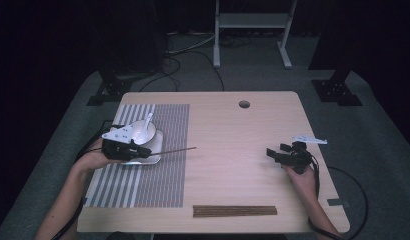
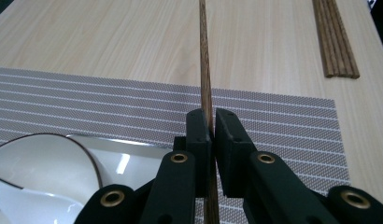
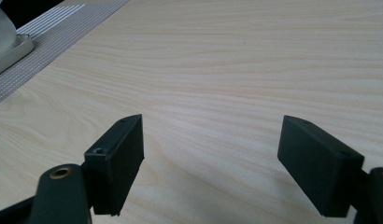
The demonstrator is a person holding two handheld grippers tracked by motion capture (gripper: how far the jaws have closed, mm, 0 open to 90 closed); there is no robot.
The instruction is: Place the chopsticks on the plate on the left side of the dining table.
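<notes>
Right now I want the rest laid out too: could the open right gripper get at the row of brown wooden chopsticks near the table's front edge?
Probably yes: the right gripper is open with nothing between its jaws, and bare tabletop lies between it and the chopsticks.

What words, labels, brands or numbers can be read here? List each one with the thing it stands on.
None: no readable text in any view. The table, the striped mat, the bowl, the spoon, the tray, the held stick, the bundle of sticks and both grippers, left and right, carry no lettering.
</notes>
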